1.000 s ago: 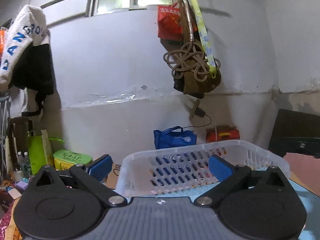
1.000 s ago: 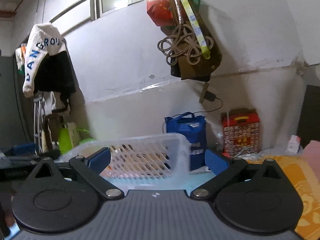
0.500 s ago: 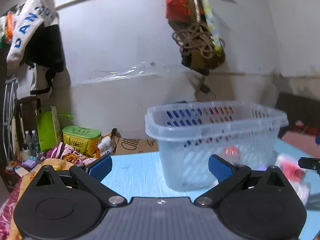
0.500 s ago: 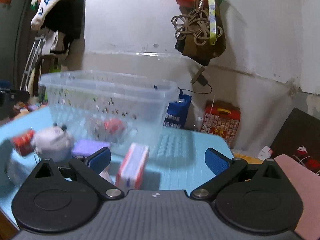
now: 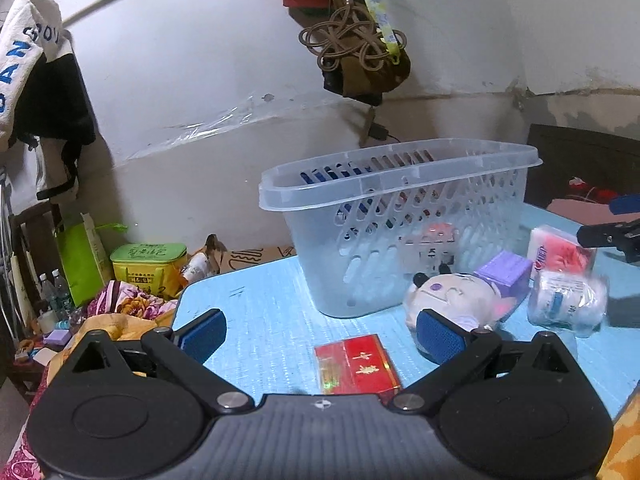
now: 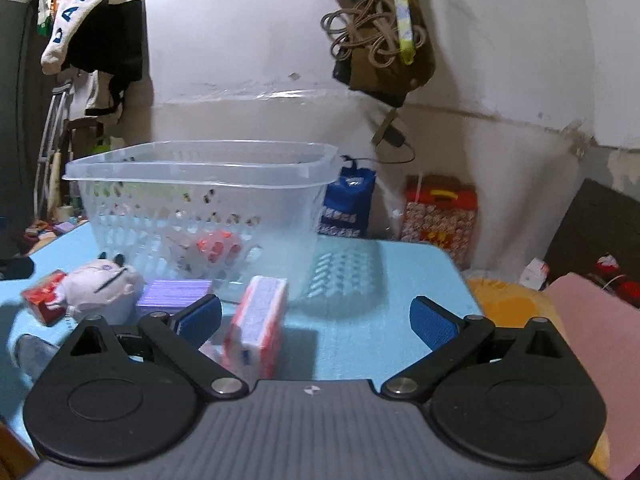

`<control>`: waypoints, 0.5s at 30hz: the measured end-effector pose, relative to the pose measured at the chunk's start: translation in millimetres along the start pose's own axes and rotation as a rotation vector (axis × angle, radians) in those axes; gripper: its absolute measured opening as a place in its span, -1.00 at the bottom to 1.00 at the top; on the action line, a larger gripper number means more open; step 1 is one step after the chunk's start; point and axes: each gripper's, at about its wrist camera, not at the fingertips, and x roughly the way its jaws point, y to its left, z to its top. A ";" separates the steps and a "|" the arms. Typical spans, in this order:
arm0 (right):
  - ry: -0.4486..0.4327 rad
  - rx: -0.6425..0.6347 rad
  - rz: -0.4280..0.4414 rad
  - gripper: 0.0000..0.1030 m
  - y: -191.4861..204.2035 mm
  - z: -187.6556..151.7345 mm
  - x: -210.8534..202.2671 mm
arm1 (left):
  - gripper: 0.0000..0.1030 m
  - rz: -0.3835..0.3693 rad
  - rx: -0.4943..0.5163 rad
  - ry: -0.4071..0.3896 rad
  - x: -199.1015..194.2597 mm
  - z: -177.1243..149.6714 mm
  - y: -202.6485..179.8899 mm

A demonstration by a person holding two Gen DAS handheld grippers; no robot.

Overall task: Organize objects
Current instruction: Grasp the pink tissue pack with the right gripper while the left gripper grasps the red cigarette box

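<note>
White, stained plaster forms the far wall, where a knotted rope bundle (image 5: 352, 42) is hung. Below it, a light blue table (image 5: 272, 320) is seen carrying the loose items. A clear slotted basket (image 5: 392, 220) is placed toward the far side of the table, and a red and white item is visible through its wall, though it cannot be told exactly what it is. Just in front of the basket, a white plush toy (image 5: 452, 296) is laid on its side, with a purple box (image 5: 506, 272) touching it on the right. Farther right, a pink and white tissue pack (image 5: 560, 250) and a wrapped white roll (image 5: 564, 304) are set close together. A red packet (image 5: 356, 364) is laid flat at the near edge.

The left gripper (image 5: 320, 334) is held low over the near part of the table with its 2 blue pads spread wide and nothing between them; the red packet is seen just below the gap. The right gripper (image 6: 316, 318) is likewise held wide apart and empty, with the tissue pack (image 6: 258, 326) standing on edge near its left pad.
</note>
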 end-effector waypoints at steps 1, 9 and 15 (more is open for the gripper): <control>0.003 -0.004 0.007 1.00 1.7 -0.2 0.2 | 0.99 -0.004 0.003 0.004 0.3 -0.2 -1.1; 0.058 0.084 0.072 0.58 -2.5 7.3 5.6 | 0.90 -0.027 0.041 0.047 7.6 -6.3 -11.3; 0.126 0.067 0.103 0.35 5.0 9.4 14.7 | 0.90 -0.040 0.023 0.121 19.4 -10.6 -9.6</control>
